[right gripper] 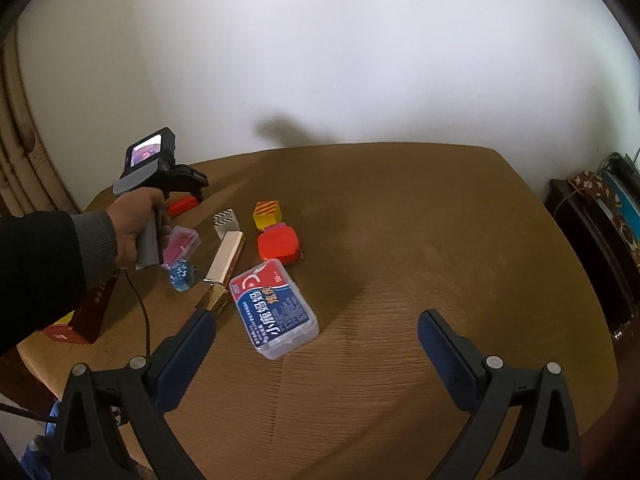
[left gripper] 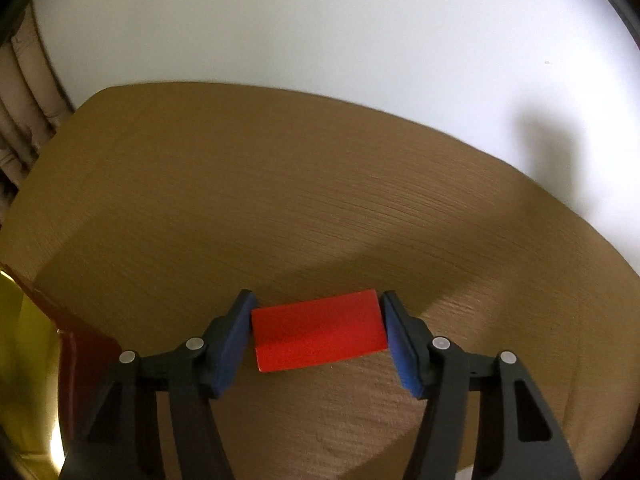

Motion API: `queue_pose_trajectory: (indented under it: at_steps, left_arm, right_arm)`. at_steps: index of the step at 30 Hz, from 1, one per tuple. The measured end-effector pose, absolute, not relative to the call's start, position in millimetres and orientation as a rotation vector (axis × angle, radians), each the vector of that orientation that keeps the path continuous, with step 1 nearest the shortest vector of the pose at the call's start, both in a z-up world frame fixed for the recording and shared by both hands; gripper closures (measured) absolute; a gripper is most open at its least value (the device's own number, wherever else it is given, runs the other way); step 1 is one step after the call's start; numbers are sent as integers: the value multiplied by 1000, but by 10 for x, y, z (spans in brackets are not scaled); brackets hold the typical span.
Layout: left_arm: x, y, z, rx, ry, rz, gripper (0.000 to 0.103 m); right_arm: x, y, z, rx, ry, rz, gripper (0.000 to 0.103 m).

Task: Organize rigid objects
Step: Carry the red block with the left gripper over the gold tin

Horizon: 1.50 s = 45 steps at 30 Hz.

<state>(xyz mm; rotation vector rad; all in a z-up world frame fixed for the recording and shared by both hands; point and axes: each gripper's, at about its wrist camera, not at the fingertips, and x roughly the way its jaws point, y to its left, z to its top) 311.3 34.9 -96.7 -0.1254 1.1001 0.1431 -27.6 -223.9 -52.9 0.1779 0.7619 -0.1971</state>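
A red rectangular block (left gripper: 320,332) lies on the brown wooden table (left gripper: 280,200), low in the left wrist view. My left gripper (left gripper: 318,297) is shut on it, with a blue pad against each short end. From the right wrist view the same gripper (right gripper: 190,194) is at the table's far left in a person's hand (right gripper: 136,220), with the red block (right gripper: 182,205) under its tips. My right gripper (right gripper: 316,320) hangs open over the near part of the table, nothing between its fingers. A clear plastic box with a blue and red label (right gripper: 274,308) lies just beyond its left finger.
Left of centre on the table lie a red rounded case (right gripper: 278,244), a yellow block with orange stripes (right gripper: 267,214), a white block with black zigzags (right gripper: 226,222), a long gold box (right gripper: 226,264), a pink clear box (right gripper: 184,244) and a blue trinket (right gripper: 182,276). A red carton (right gripper: 88,316) stands at the left edge.
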Motion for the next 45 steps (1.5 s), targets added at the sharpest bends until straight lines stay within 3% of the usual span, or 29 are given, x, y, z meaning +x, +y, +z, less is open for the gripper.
queue_pose_trajectory:
  at_steps: [12,23,45]
  left_arm:
    - [2295,210,36,65,881,115,45]
    - [1623,625,938,96,724,124,45]
    - [1043,1628,978,-8,718,202,44]
  right_arm:
    - [-305,-2144,-479,166,748,-196,0]
    - [-385,-2068,-388,165,702,-203,0]
    - [-436,-1720,-358,73,688,-155,0]
